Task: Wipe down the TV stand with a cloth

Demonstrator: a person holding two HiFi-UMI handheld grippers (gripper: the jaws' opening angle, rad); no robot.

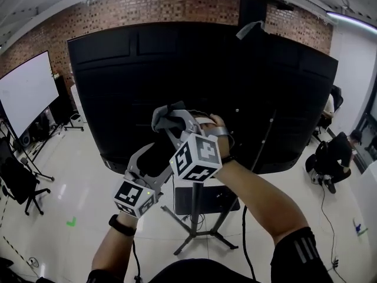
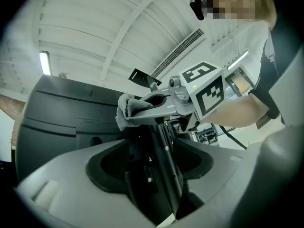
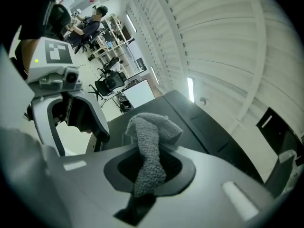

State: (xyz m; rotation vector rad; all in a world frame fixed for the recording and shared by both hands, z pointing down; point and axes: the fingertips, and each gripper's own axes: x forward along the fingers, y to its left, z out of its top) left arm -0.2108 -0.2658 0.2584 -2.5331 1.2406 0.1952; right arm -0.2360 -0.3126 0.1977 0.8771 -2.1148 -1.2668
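A large black TV (image 1: 118, 87) shows its back, mounted on a black stand with splayed legs (image 1: 197, 232). At the TV's lower middle, my right gripper (image 1: 177, 119) is shut on a grey cloth (image 1: 164, 117). In the right gripper view the cloth (image 3: 149, 146) bunches out between the jaws, over the TV's dark back. Just below and to the left, my left gripper (image 1: 152, 155) points up at the TV's bottom edge. In the left gripper view its jaws (image 2: 159, 175) close round a black bar with screws (image 2: 161, 141), a part of the stand. The cloth (image 2: 126, 109) hangs just beyond that bar.
A white screen (image 1: 23, 90) and an office chair (image 1: 17, 184) stand at the left. A person (image 1: 333, 155) crouches at the right. A black cable (image 1: 244, 217) hangs beside the stand's pole, down to the pale tiled floor (image 1: 76, 199).
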